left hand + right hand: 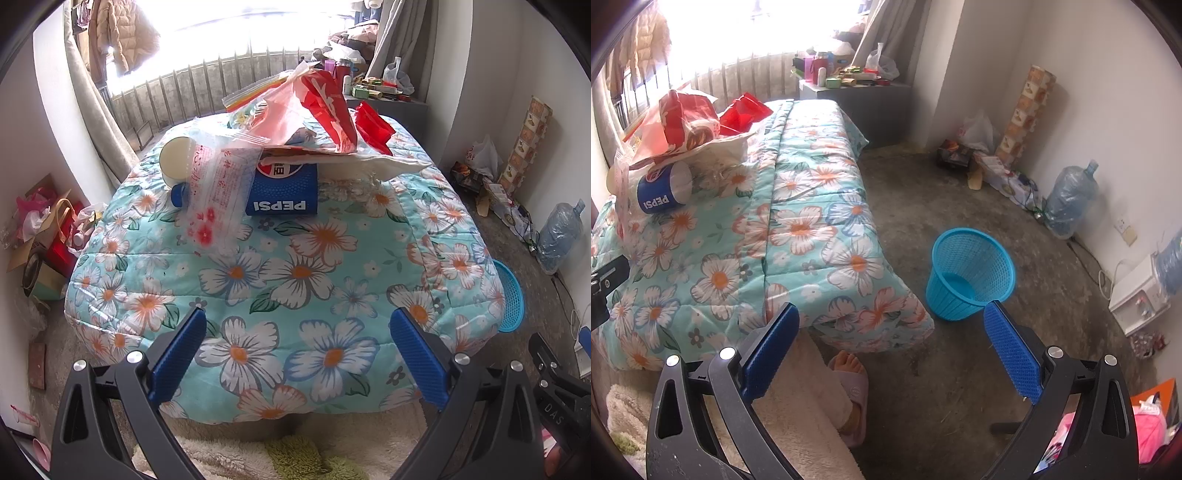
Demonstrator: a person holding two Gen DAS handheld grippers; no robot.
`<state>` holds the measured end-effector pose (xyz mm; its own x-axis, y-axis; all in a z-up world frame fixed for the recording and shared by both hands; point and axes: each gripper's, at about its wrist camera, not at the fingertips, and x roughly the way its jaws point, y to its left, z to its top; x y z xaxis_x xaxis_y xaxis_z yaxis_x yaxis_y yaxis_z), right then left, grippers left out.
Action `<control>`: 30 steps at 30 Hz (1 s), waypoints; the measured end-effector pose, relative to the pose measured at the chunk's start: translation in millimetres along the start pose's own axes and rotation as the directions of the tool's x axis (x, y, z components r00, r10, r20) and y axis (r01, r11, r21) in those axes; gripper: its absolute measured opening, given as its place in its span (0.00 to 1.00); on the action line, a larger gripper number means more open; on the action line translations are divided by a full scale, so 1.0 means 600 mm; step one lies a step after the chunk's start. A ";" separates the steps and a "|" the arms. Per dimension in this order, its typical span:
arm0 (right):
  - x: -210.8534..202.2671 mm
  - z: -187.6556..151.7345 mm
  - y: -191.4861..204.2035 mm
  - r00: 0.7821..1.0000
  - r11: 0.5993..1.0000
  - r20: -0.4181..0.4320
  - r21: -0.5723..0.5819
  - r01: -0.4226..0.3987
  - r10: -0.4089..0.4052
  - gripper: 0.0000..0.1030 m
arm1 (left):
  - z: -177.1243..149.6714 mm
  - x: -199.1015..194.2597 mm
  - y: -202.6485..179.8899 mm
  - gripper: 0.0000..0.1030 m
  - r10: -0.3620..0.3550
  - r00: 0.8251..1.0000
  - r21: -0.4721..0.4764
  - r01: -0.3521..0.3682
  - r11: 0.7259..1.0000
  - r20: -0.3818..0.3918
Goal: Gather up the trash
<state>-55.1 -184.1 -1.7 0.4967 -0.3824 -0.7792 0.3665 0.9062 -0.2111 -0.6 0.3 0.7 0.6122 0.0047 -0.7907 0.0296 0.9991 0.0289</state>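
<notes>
Both grippers' fingers gape empty; only the right view shows the blue basket whole

quilt: soft stitched cloth, matt, flower print.
Pepsi cup: waxed paper by the look, slight sheen.
clear bag: thin plastic film, glossy, crinkled.
red wrapper: shiny plastic, creased.
basket: blue moulded plastic mesh, smooth.
floor: bare concrete, rough, matt.
my left gripper: blue pads, knurled texture; arms matt black plastic with bright metal bolts.
my right gripper: same finish.
</notes>
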 end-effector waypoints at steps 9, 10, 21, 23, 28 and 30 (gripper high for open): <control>0.000 -0.001 0.001 1.000 1.000 0.001 -0.001 0.001 -0.001 0.93 | 0.010 -0.008 0.008 0.95 0.000 1.000 0.001 0.000 1.000 -0.001; 0.000 0.000 0.001 1.000 1.000 0.001 -0.001 0.001 -0.001 0.93 | 0.008 -0.007 0.007 0.95 0.000 1.000 0.000 0.000 1.000 -0.001; 0.000 -0.002 0.000 1.000 1.000 0.000 -0.002 0.000 0.000 0.93 | 0.012 -0.010 0.014 0.95 0.001 1.000 0.002 -0.001 1.000 -0.002; 0.001 -0.003 0.000 1.000 1.000 0.000 -0.002 0.001 -0.001 0.93 | 0.012 -0.010 0.014 0.95 0.002 1.000 0.002 -0.002 1.000 -0.001; 0.001 -0.003 0.000 1.000 1.000 0.000 -0.003 0.000 0.000 0.93 | 0.014 -0.012 0.016 0.95 0.002 1.000 0.002 -0.002 1.000 -0.001; 0.001 -0.003 0.001 1.000 1.000 0.000 -0.002 0.000 0.000 0.93 | 0.014 -0.012 0.016 0.95 0.002 1.000 0.002 -0.002 1.000 -0.002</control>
<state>-56.0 -183.4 -3.2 0.4967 -0.3823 -0.7792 0.3648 0.9066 -0.2123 1.8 9.6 11.6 0.6107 0.0064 -0.7918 0.0304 0.9990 0.0315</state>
